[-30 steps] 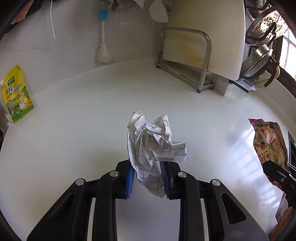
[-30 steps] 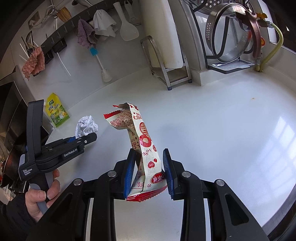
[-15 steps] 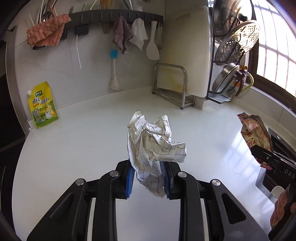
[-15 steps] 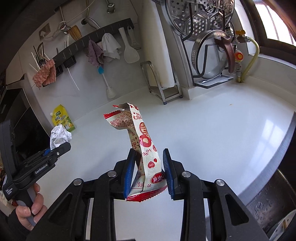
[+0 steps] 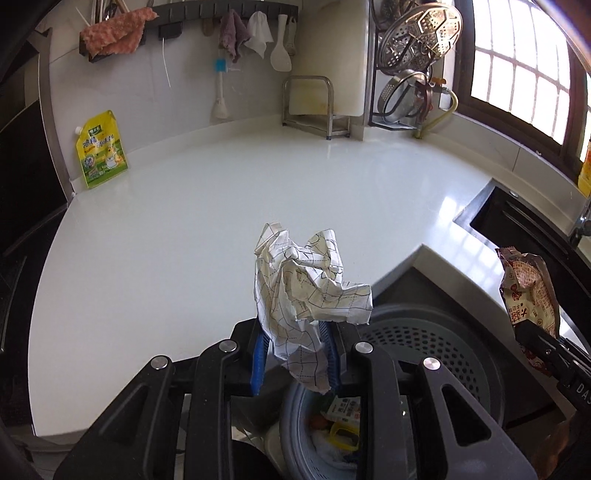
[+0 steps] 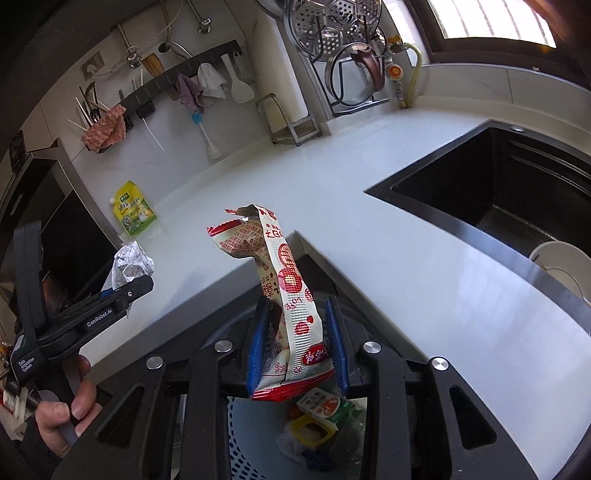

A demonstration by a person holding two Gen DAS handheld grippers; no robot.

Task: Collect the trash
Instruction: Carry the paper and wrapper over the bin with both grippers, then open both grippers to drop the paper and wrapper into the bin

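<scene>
Detergent pouch (image 5: 101, 149), yellow and green, leans against the wall at the far left of the white bench (image 5: 207, 206). Further along that wall hang a pink cloth (image 5: 112, 31), a blue-handled brush (image 5: 220, 92) and a white spatula (image 5: 280, 51), and a metal stand (image 5: 312, 103) holds a pale cutting board (image 5: 332, 55) upright. Nearer, the left gripper (image 5: 295, 350) is clamped on a crumpled sheet of checked paper (image 5: 306, 291), its blue pads pressing the lower part while the bulk stands up above the fingers. The gripper hangs past the bench edge, over a grey perforated trash basket (image 5: 424, 343) that already holds a small carton and other scraps; whether the paper sits squarely above the opening is hard to judge from this angle. In the right wrist view the left hand (image 6: 61, 410) grips the handle of that tool at the left edge. To the right, the right gripper (image 6: 297, 343) has its blue pads spread apart either side of a red and white snack wrapper (image 6: 284, 295), which stands upright between them, seemingly touching only the left pad, above the same basket. Beyond it lies the dark sink (image 6: 498, 195) with a white dish (image 6: 561, 262) inside, and steel steamer racks (image 6: 332, 22) hang by the window.
</scene>
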